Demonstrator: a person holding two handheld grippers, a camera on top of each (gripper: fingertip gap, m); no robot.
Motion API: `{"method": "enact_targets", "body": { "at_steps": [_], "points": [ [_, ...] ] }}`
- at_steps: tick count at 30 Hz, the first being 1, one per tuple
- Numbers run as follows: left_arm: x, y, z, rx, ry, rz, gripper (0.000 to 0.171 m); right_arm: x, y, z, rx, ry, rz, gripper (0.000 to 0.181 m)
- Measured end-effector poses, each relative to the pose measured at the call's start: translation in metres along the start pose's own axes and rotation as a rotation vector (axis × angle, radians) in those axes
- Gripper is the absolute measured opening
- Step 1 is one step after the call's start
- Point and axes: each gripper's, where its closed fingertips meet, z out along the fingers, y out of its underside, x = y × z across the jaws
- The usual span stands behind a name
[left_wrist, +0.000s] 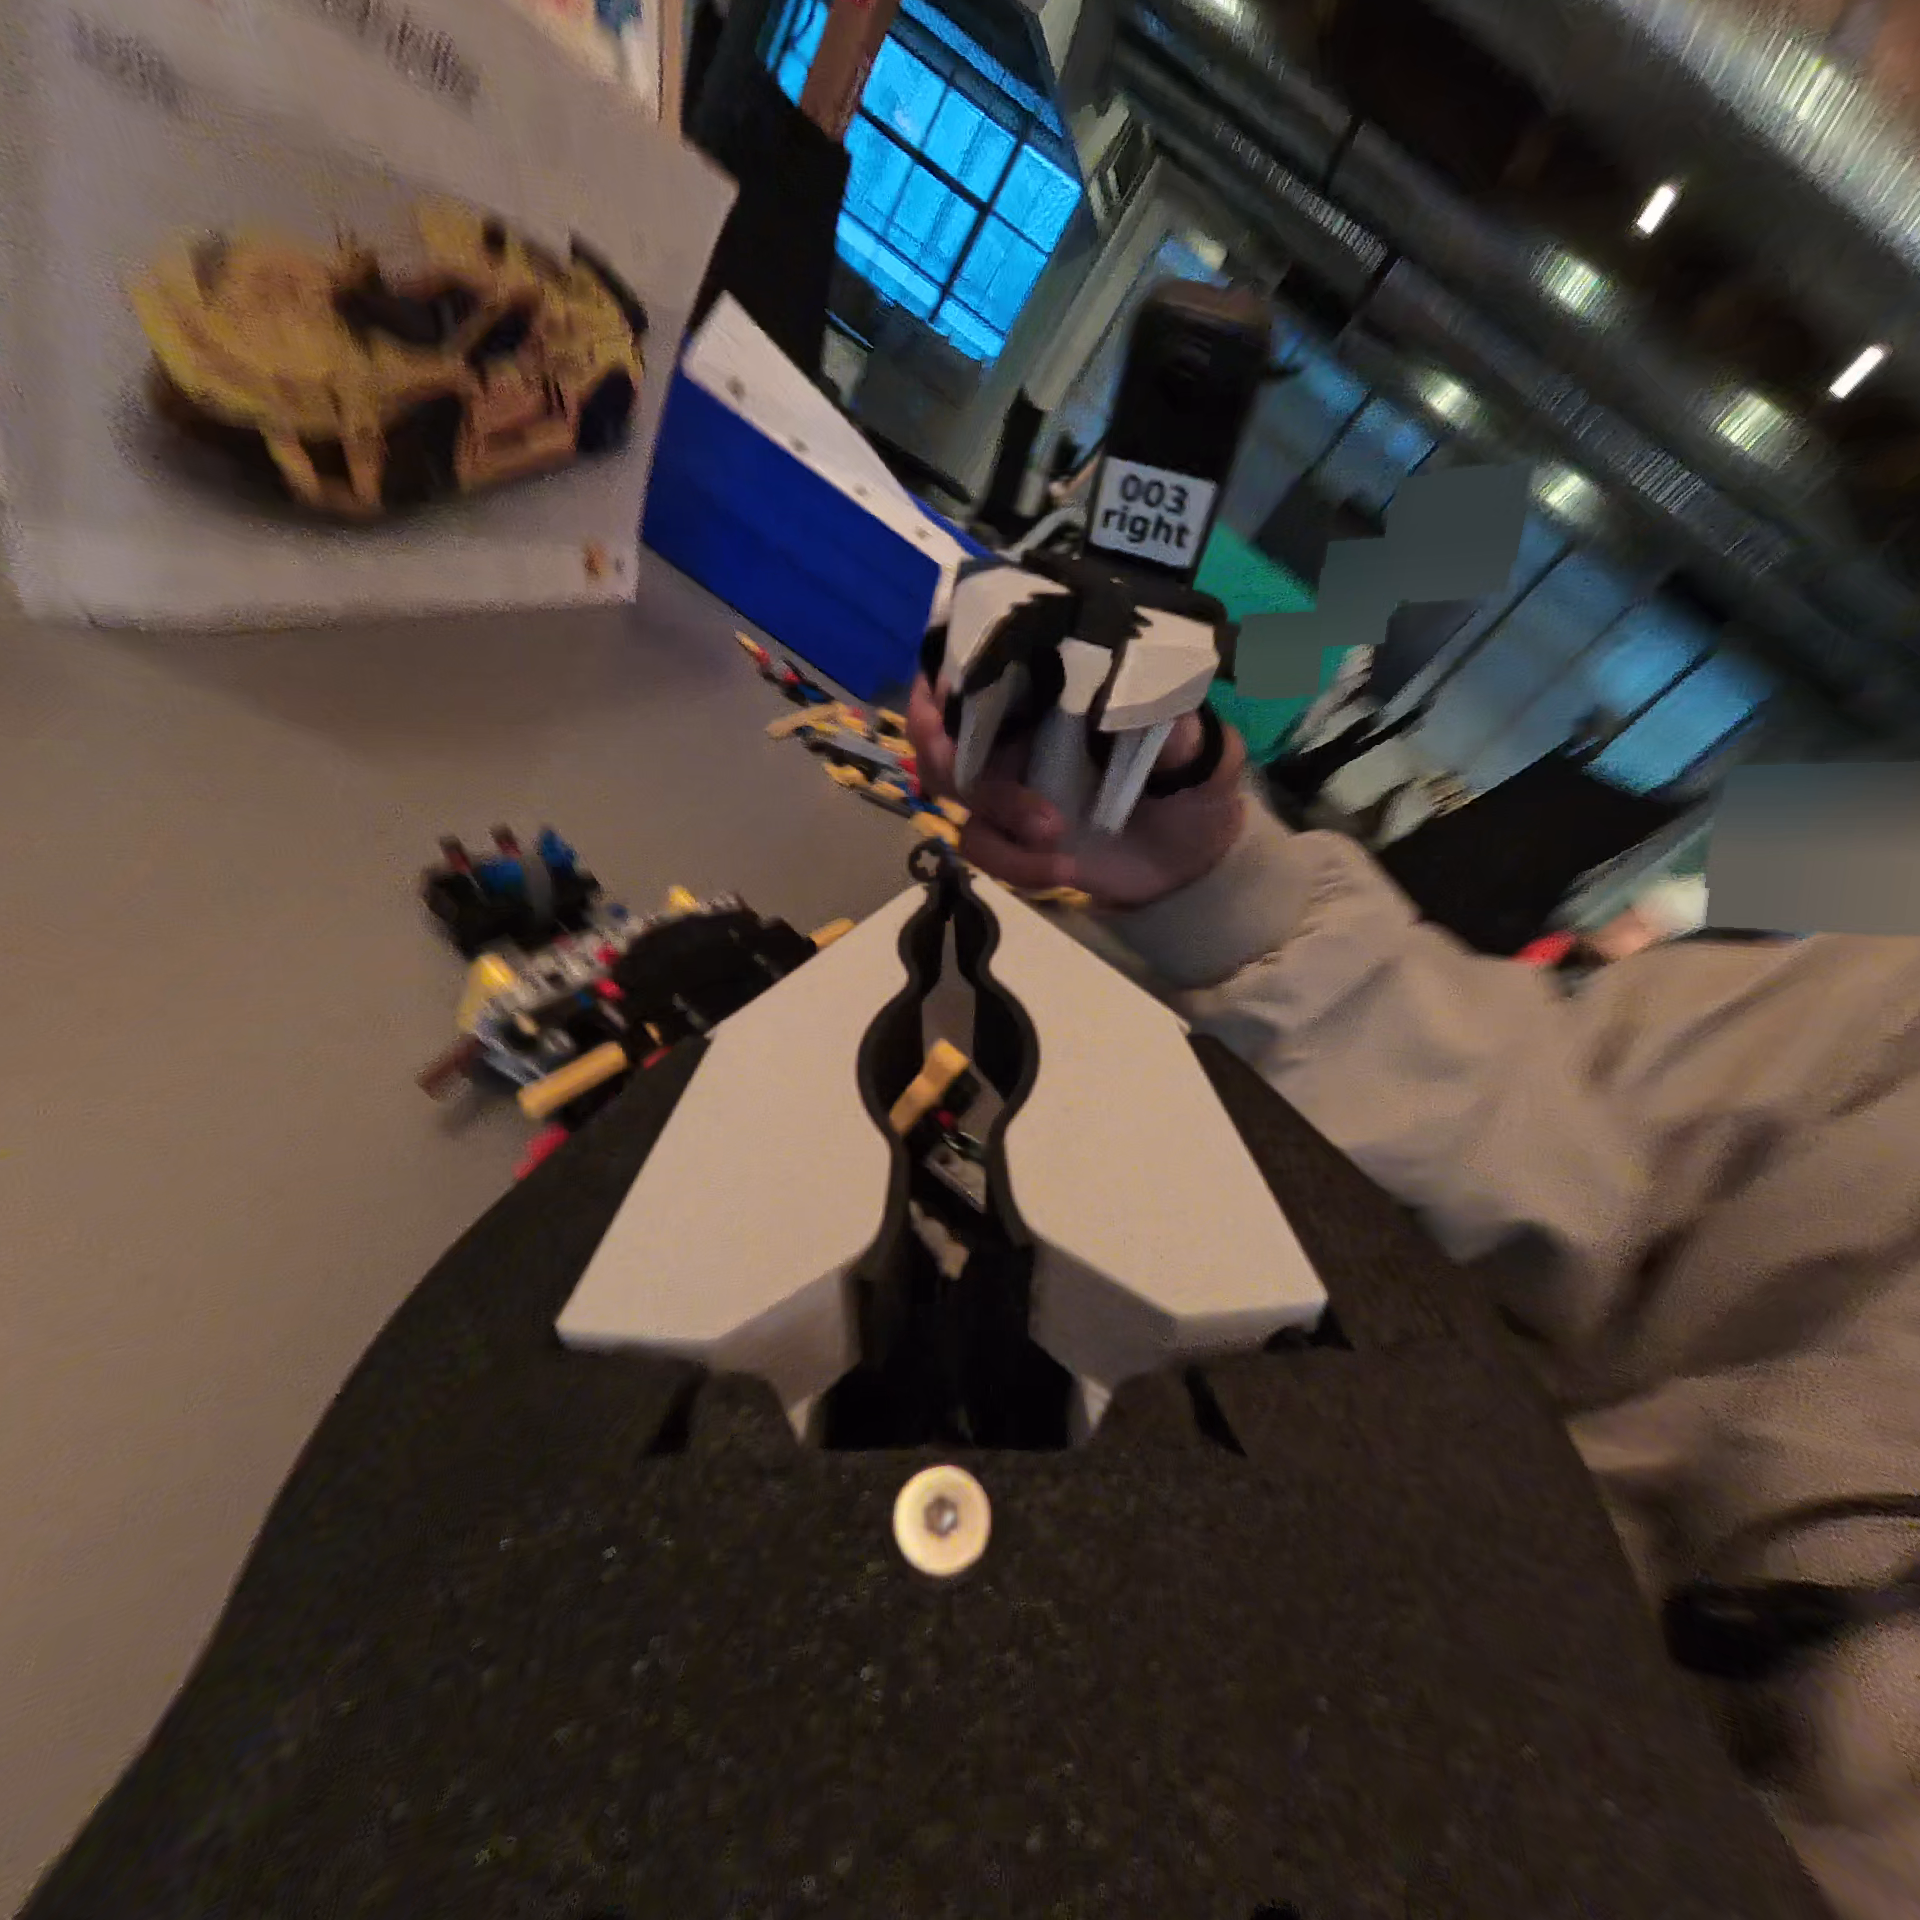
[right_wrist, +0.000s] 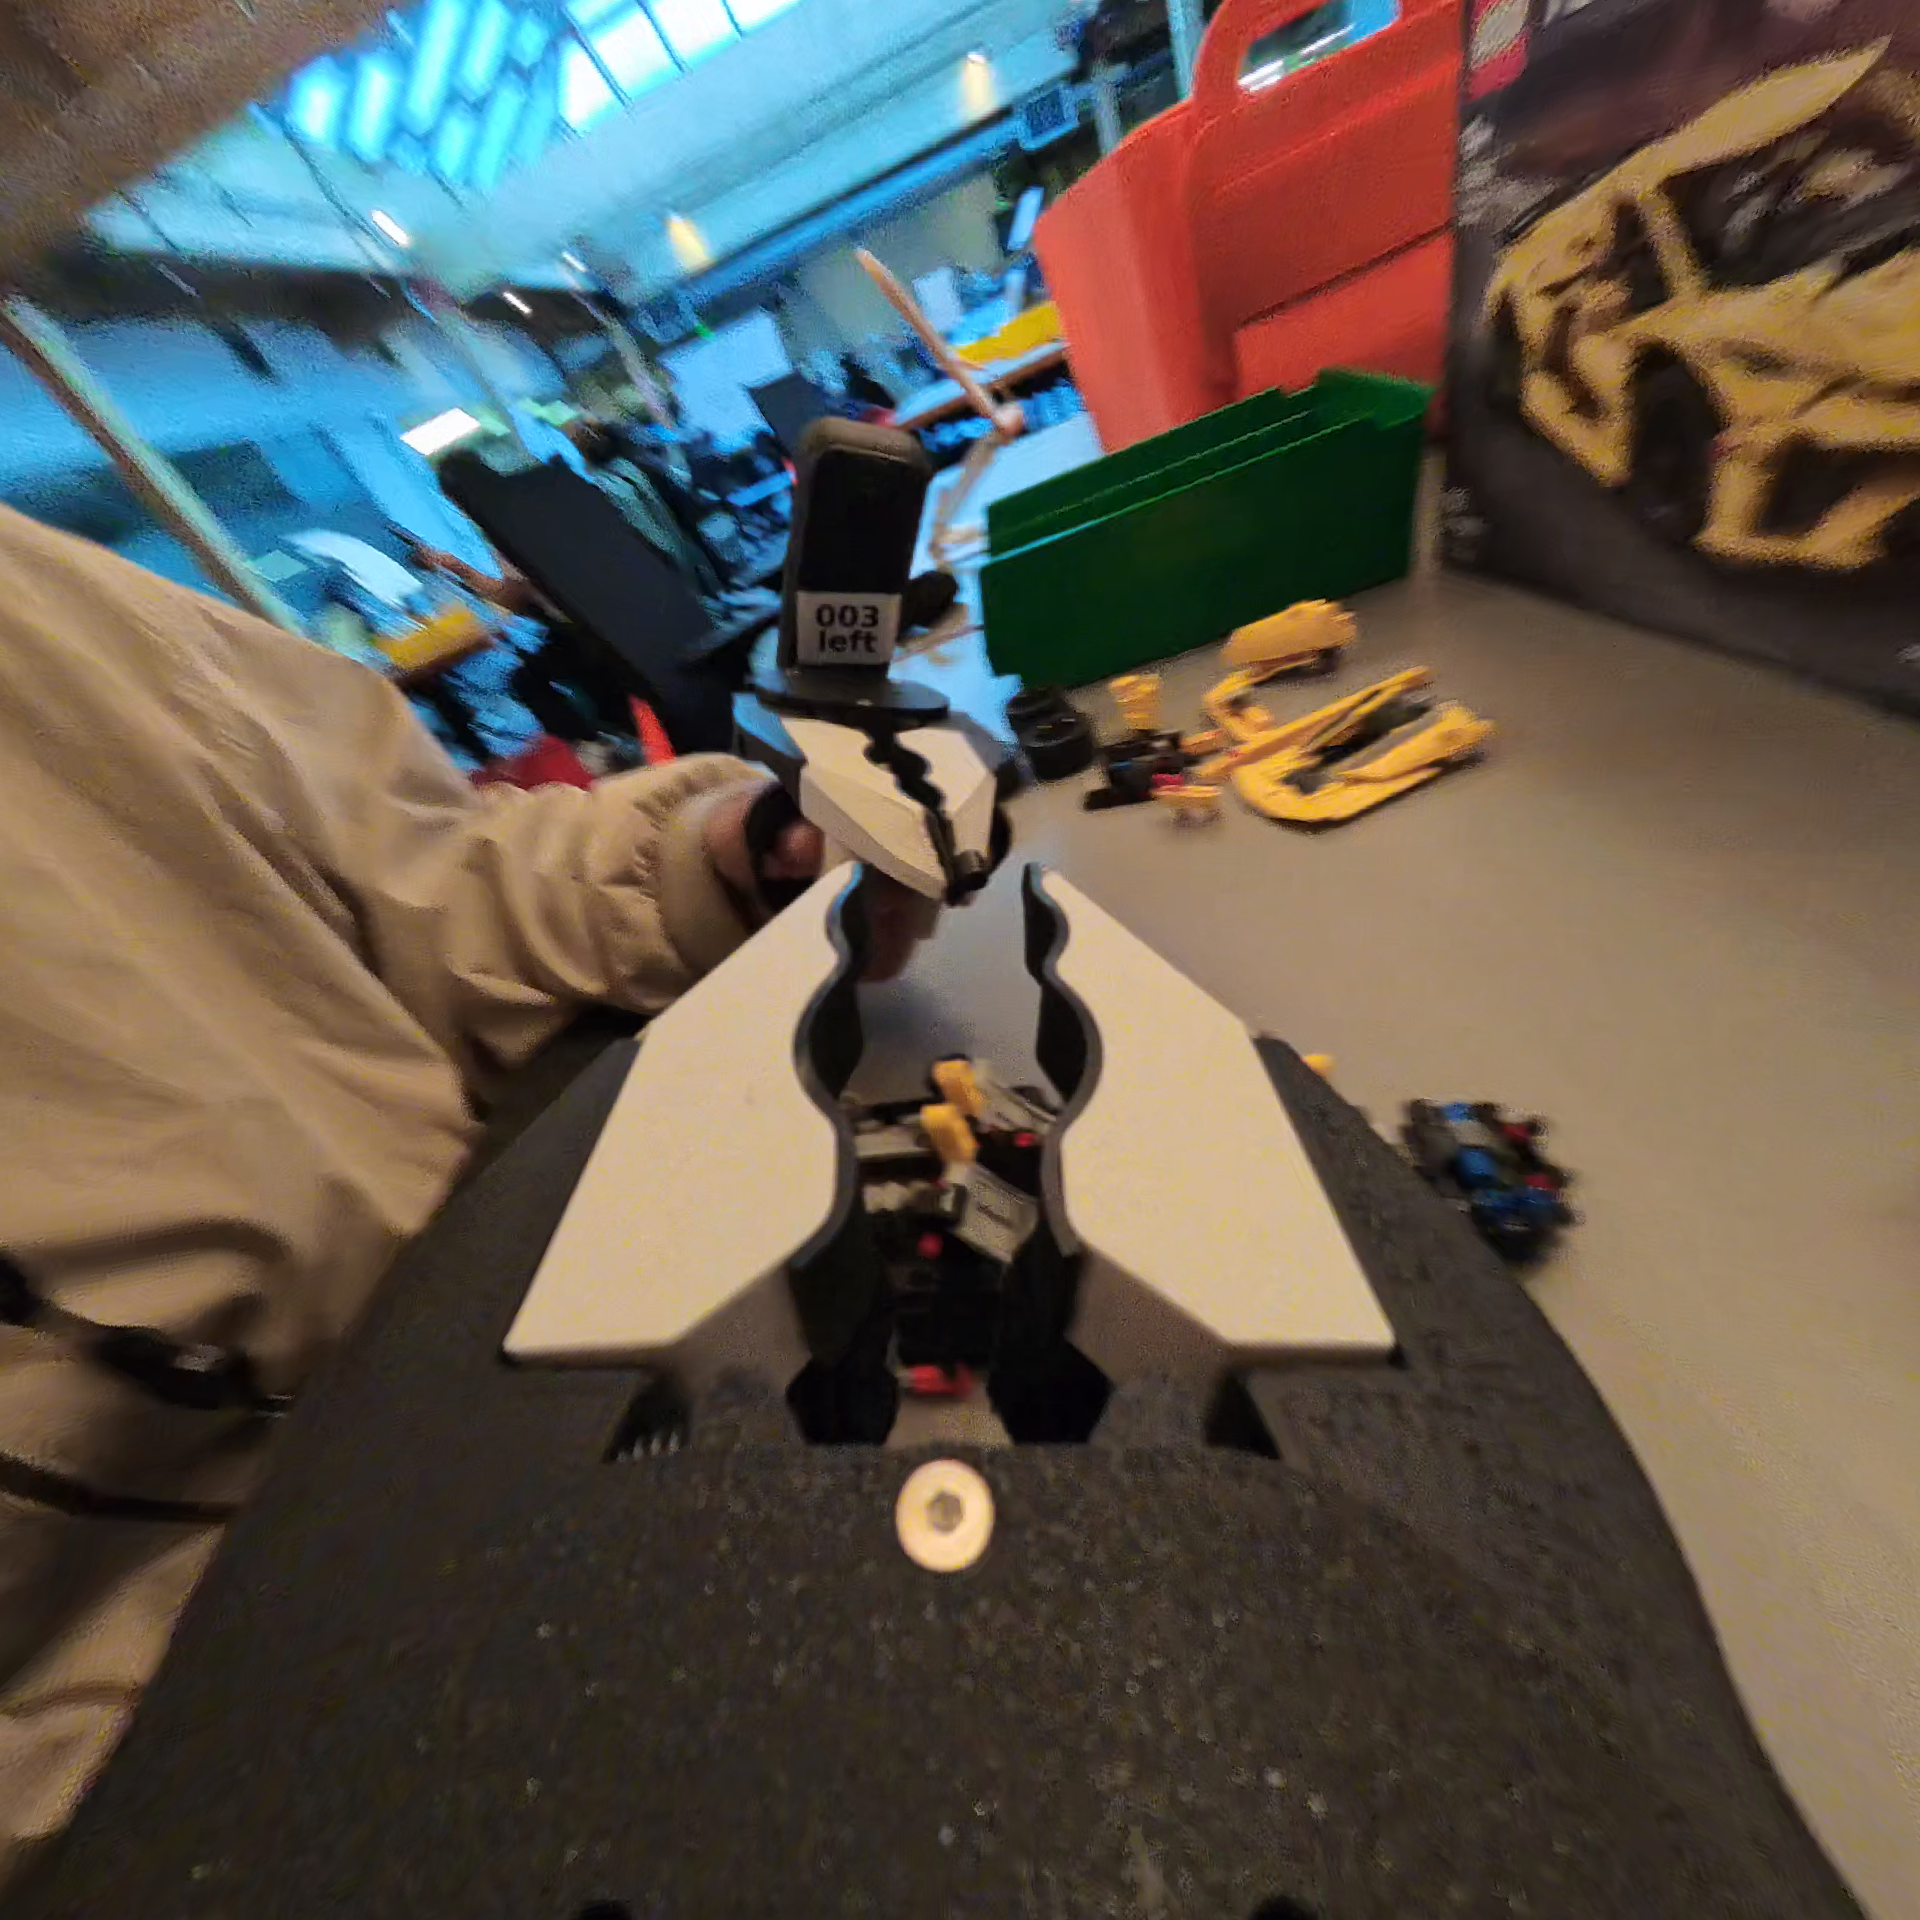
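Observation:
My left gripper is shut on a small black toy-brick part, pinched at its very tips and held above the grey table. My right gripper is open and empty, its tips right in front of the left gripper and the black part. In the left wrist view the right gripper points toward me, held by a hand. A partly built black, grey and yellow brick chassis lies on the table below both grippers; it also shows between the right fingers.
A small black and blue brick assembly lies to the right. Yellow body parts and black wheels lie farther back, before a green bin, an orange container and a box picturing a yellow car. A blue box stands behind. There is about 5 cm between the tips of the two grippers.

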Motion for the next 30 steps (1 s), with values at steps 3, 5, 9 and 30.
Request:
{"method": "enact_targets", "body": {
  "at_steps": [3, 5, 9, 30],
  "points": [
    [-0.001, -0.01, 0.002, 0.021, -0.213, 0.474, 0.001, -0.004, 0.018, 0.017, -0.057, -0.1, 0.17, 0.035],
    [-0.008, -0.005, 0.003, -0.065, -0.358, 0.737, 0.001, 0.002, 0.028, 0.024, -0.101, -0.071, 0.203, 0.035],
    [-0.007, 0.004, 0.006, -0.144, -0.489, 1.022, 0.001, 0.0, 0.025, 0.031, -0.08, -0.088, 0.264, 0.025],
    [-0.07, 0.024, -0.022, -0.312, -0.501, 0.575, 0.021, 0.043, 0.088, -0.176, -0.718, 0.731, 0.019, 0.008]
  ]
}}
